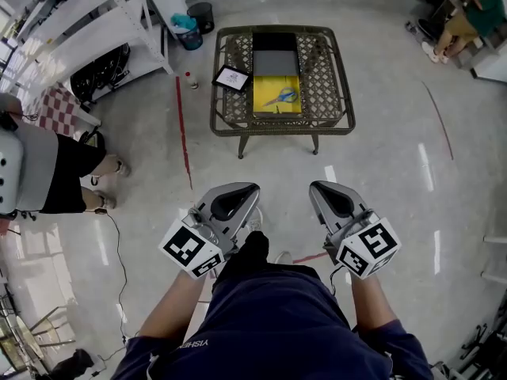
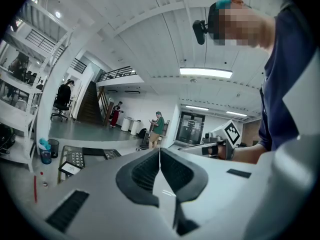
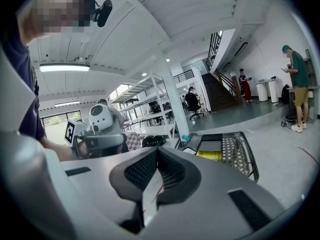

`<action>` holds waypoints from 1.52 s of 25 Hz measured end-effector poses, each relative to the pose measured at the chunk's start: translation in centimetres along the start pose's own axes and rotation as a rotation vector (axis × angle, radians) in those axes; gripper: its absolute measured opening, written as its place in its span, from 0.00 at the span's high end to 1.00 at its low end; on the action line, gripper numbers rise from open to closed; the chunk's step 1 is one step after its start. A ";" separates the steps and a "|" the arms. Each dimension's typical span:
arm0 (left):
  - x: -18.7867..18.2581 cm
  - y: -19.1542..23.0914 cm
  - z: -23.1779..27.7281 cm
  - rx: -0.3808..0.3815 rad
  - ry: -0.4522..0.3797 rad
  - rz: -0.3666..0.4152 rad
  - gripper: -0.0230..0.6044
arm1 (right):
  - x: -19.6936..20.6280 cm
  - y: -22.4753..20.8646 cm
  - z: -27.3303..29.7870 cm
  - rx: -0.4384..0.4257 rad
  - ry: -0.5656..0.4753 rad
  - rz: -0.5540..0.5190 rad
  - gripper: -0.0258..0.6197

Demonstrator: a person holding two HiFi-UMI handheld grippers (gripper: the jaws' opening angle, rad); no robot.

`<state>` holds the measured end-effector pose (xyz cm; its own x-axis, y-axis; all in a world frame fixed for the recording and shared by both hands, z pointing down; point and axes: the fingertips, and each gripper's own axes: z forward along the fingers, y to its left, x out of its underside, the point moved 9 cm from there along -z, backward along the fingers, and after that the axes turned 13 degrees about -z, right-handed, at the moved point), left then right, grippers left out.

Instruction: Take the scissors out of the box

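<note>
Blue-handled scissors (image 1: 281, 96) lie in an open box with a yellow inside (image 1: 276, 108) and a dark lid (image 1: 275, 51), on a low wicker table (image 1: 329, 85) a few steps ahead. My left gripper (image 1: 252, 188) and right gripper (image 1: 315, 187) are held close to my body, far short of the table, both shut with nothing between the jaws. In the left gripper view the left gripper (image 2: 159, 150) shows its pads pressed together. The right gripper (image 3: 157, 150) looks the same in its own view, with the yellow box (image 3: 209, 155) small beyond it.
A framed card (image 1: 231, 77) lies on the table's left side. White shelving (image 1: 87, 30) and a blue-topped bin (image 1: 188, 34) stand at the back left. A person (image 1: 47, 169) stands at the left. Red tape lines (image 1: 183, 129) mark the floor.
</note>
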<state>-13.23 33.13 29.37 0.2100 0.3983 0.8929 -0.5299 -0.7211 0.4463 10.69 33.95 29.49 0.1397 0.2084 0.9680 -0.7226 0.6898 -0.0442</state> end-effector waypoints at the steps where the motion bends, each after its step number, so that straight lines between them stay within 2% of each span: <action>1: -0.3 0.7 0.2 0.003 0.003 0.000 0.92 | -0.1 -0.2 0.8 0.001 0.003 0.001 0.93; 18: -6.2 11.7 1.9 0.054 0.031 -0.011 0.92 | -3.8 -3.4 11.3 0.059 0.033 0.022 0.93; 28: -8.3 15.7 3.6 0.074 0.045 -0.002 0.92 | -4.8 -5.7 14.7 0.096 0.024 0.027 0.93; 38: -9.2 18.9 7.3 0.060 0.059 -0.017 0.92 | -5.2 -10.1 17.7 0.087 0.031 0.037 0.93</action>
<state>-19.20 11.75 29.98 0.1683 0.4421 0.8811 -0.4765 -0.7459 0.4653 5.27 13.61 29.23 0.1318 0.2550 0.9579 -0.7835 0.6188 -0.0569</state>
